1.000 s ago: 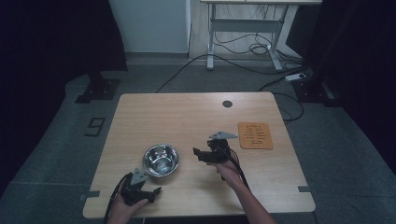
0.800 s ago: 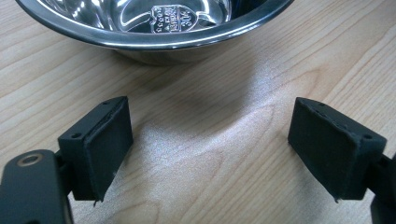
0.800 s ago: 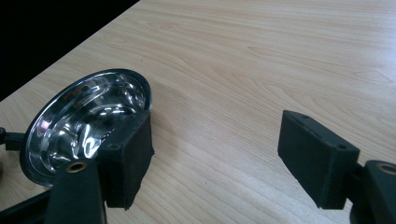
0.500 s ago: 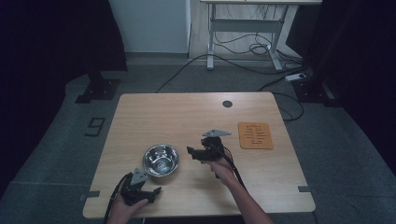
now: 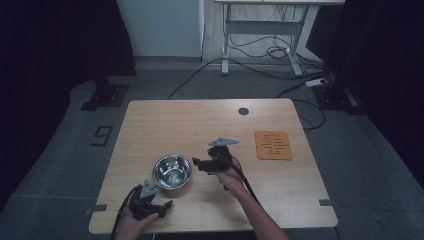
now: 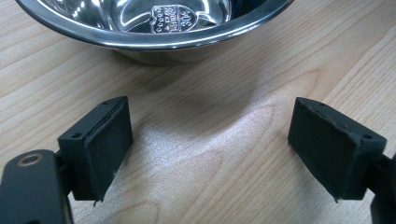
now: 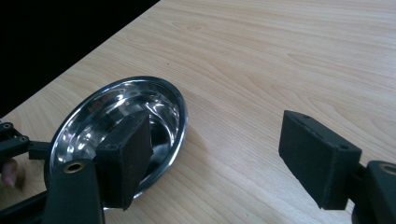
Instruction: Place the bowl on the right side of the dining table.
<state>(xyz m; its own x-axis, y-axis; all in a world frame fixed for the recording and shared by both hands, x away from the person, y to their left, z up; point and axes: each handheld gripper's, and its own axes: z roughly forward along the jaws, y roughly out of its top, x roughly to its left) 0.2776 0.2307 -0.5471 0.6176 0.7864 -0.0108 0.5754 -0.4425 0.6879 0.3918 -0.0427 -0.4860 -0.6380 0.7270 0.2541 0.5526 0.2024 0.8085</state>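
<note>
My right gripper (image 5: 196,163) has slid left over the last second and now sits just right of the steel bowl (image 5: 172,171), jaws spread wide with nothing between them, one pad (image 7: 126,154) lined up over the bowl's near rim. My left gripper (image 5: 165,205) hasn't moved, parked just below the bowl near the table (image 5: 165,120) front edge, also spread and empty; the bowl is left of table centre, so I judge the right is closing in for a rim grab
</note>
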